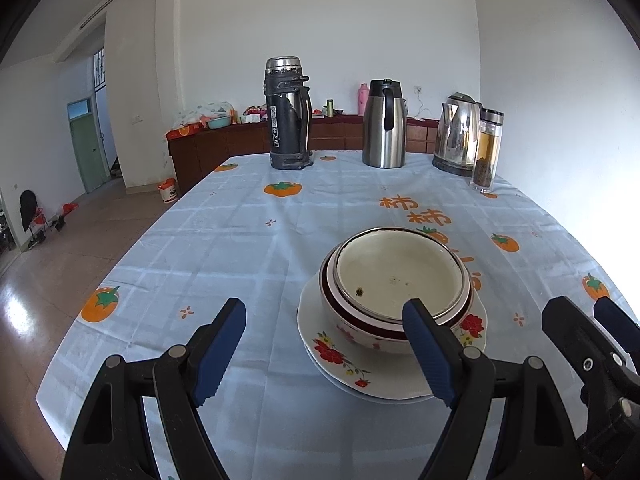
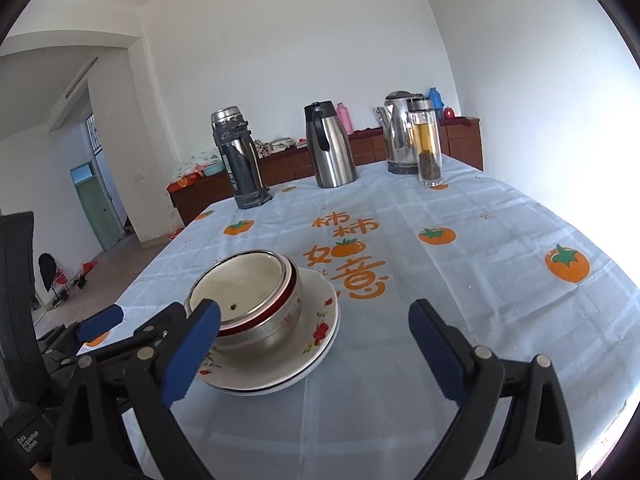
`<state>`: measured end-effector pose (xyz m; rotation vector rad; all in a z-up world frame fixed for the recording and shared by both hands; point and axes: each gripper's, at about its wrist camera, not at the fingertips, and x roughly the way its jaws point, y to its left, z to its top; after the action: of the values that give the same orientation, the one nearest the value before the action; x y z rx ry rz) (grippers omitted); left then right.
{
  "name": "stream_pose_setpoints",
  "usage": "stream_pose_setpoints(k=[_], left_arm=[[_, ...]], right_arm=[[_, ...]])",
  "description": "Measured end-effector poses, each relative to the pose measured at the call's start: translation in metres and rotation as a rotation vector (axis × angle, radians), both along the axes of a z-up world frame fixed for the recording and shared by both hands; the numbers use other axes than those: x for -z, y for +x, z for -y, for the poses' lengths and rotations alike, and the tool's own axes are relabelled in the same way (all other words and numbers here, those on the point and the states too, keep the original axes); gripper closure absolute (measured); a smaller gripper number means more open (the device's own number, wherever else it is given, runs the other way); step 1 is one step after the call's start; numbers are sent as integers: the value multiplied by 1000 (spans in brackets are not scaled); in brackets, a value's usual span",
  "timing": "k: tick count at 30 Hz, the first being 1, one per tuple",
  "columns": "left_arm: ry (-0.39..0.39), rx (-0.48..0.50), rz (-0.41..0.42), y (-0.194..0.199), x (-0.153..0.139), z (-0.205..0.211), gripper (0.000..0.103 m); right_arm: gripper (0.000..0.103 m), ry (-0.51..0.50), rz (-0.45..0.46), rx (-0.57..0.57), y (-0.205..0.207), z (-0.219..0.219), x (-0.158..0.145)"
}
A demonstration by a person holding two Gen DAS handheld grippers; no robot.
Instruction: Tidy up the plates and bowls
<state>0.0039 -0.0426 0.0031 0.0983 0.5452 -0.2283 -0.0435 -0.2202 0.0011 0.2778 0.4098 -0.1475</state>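
Both the left gripper [image 1: 324, 344] and right gripper [image 2: 316, 344] are spread wide near the bowls [image 1: 400, 276] stacked on plates [image 1: 340, 368], so a bump could tip them.

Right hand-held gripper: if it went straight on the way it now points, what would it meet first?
Probably bare tablecloth. The open right hand-held gripper points past the stacked bowls and plates, which sit off toward its left finger. Depth is unclear.

The left claw's right finger [image 1: 430, 354] hides the near rim of the bowls [image 1: 400, 280] — the plates [image 2: 320, 312] beneath cannot be counted.
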Motion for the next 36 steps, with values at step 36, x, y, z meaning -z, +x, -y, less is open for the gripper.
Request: stream_pose_setpoints(k=[36], left_arm=[[-31,-6,97,-41,-19,-23,21]], right_arm=[[3,-38,119,36,-51,-20,-24]])
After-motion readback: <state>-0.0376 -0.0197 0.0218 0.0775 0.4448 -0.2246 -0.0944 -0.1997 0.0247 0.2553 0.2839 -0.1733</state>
